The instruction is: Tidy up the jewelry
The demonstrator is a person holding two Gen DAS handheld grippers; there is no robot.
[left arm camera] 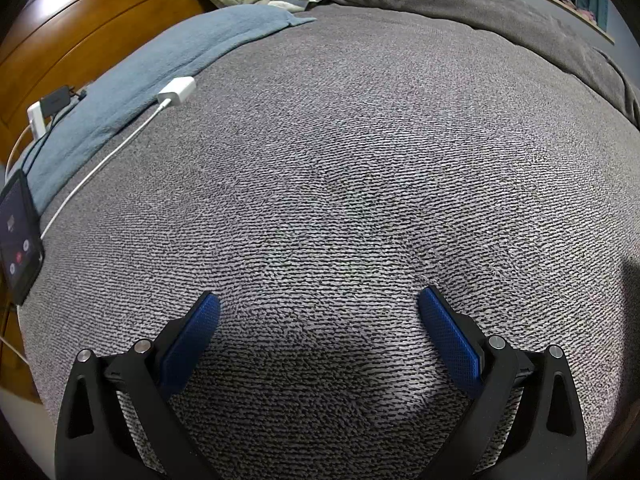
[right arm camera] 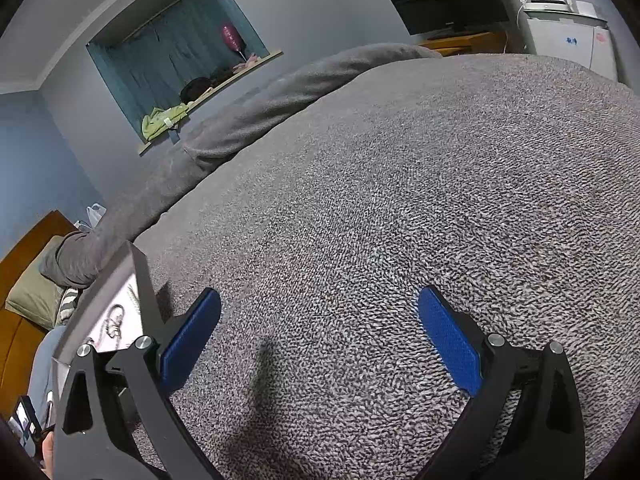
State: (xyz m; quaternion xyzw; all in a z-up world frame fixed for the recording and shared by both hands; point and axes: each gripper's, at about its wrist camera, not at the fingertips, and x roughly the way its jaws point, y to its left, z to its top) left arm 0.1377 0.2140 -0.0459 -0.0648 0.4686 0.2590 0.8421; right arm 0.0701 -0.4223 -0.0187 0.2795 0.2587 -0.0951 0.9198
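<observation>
My left gripper [left arm camera: 319,300] is open and empty, held low over a grey knitted bedspread [left arm camera: 360,160]; no jewelry shows in its view. My right gripper [right arm camera: 319,300] is open and empty over the same bedspread [right arm camera: 400,220]. At the left edge of the right wrist view stands a dark-rimmed box [right arm camera: 138,280] with a white lining, and a thin looped piece of jewelry [right arm camera: 114,320] lies inside it. The box sits just left of my right gripper's left finger [right arm camera: 192,340], partly hidden behind it.
A blue blanket [left arm camera: 140,80], a white charger [left arm camera: 178,90] with its cable and a phone [left arm camera: 18,236] lie at the bed's left edge by a wooden headboard [left arm camera: 80,28]. A folded grey duvet [right arm camera: 260,112] runs along the far side.
</observation>
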